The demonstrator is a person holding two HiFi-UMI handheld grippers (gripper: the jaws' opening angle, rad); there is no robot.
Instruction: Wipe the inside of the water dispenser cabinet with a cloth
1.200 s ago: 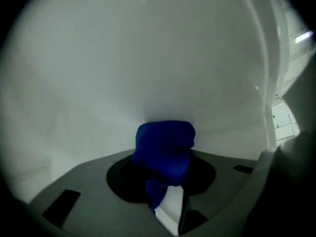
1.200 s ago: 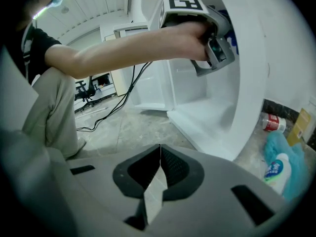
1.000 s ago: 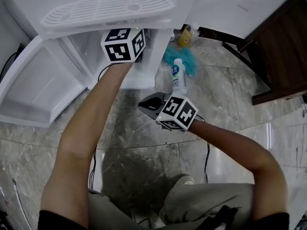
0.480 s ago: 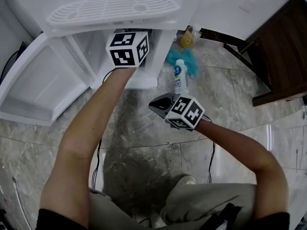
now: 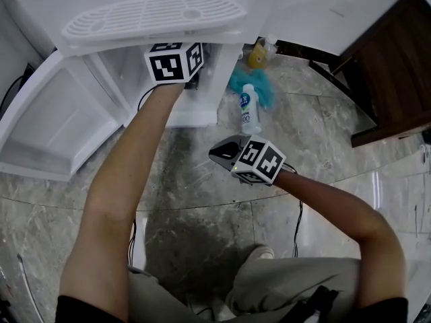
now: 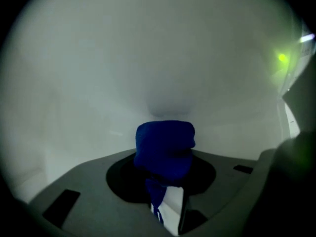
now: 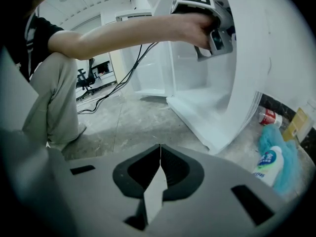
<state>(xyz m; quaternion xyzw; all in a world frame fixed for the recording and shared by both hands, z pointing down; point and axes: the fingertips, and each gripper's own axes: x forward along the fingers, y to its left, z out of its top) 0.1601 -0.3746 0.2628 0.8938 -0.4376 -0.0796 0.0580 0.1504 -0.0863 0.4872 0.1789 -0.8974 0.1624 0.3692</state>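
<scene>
The cloth [image 6: 165,144], a blue wad, is clamped in the left gripper [image 6: 170,206] deep inside the white cabinet [image 5: 111,79], near its back wall. Wiping looks under way, but I cannot tell how much is clean. The right gripper [image 7: 160,157] hangs over the floor [image 5: 202,214], jaws together and empty.

**Veined stone floor, cluttered at the dispenser's foot**

The grey floor [image 5: 323,113] bears the white dispenser [image 7: 237,107], ahead of the right gripper [image 7: 160,149] fingers. Right of those fingers a white bottle [image 7: 268,164] sits just beside a teal cloth [image 7: 289,149] (a red can [image 7: 269,116] lies beyond). Cables [image 7: 106,97] trail left.
</scene>
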